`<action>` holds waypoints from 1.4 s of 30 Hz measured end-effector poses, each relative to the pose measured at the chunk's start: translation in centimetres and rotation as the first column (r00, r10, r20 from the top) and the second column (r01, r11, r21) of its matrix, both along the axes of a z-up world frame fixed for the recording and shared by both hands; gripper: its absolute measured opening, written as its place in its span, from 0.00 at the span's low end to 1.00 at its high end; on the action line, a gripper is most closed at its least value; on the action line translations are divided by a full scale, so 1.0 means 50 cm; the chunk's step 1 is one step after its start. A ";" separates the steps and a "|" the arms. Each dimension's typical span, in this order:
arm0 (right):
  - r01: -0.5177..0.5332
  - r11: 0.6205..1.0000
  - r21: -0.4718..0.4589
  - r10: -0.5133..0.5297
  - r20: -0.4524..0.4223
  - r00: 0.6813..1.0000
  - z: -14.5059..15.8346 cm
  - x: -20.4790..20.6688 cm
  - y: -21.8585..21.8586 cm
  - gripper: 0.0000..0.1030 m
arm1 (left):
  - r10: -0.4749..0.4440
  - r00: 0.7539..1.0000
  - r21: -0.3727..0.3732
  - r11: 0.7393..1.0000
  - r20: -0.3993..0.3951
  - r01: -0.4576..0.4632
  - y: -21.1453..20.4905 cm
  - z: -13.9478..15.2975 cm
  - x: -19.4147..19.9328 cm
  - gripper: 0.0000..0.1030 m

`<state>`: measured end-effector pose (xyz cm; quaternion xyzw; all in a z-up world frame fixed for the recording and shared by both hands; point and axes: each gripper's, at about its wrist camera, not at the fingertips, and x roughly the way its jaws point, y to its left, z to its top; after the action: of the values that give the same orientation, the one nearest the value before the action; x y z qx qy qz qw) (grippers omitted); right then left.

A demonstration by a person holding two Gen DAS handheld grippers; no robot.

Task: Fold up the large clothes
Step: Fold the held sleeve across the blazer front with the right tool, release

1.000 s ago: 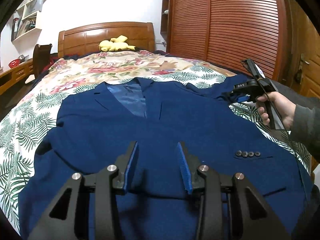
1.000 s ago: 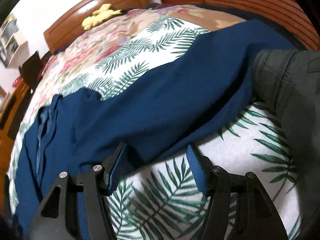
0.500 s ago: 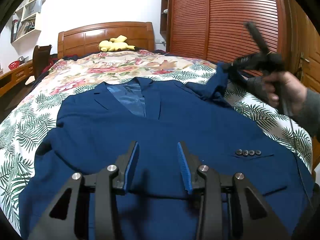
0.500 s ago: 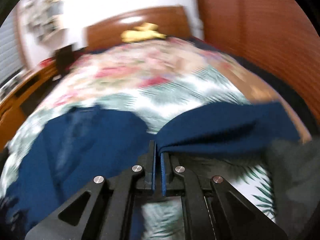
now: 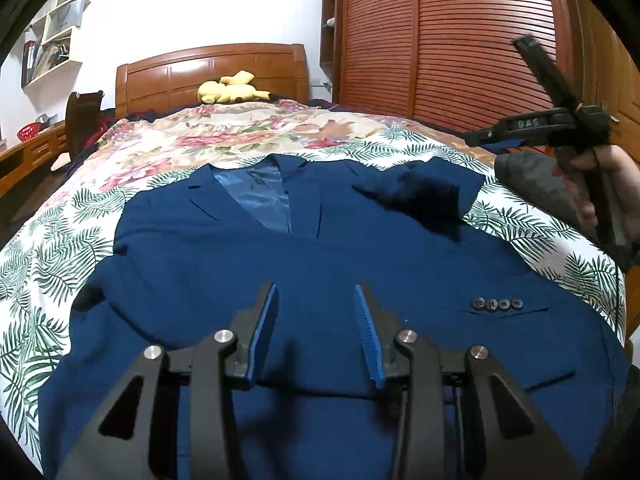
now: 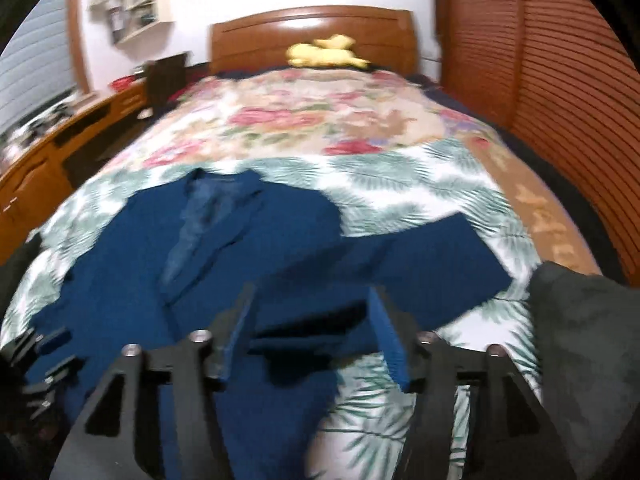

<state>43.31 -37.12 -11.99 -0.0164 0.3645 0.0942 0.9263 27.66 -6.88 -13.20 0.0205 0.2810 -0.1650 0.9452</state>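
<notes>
On the bed (image 5: 360, 136), the blue jacket (image 5: 320, 264) lies flat; right gripper (image 6: 310, 332) jaws just parted, dropping the sleeve (image 5: 424, 188) folded inward; left gripper (image 5: 316, 336) jaws apart, empty.

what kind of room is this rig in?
Most likely a home bedroom: a bed with a wooden headboard and floral bedspread, a louvred wooden wardrobe, and a blue suit jacket laid out for folding.
</notes>
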 end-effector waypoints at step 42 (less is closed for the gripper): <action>-0.132 0.990 0.048 0.126 0.114 0.986 0.086 0.002 0.106 0.02 | 0.026 1.000 0.045 0.999 0.017 -0.027 0.052 0.043 -0.054 0.37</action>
<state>43.42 -31.83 -7.68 -0.0194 0.3082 0.1631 0.9370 24.97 -4.27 -11.05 0.0394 0.2772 -0.1458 0.9489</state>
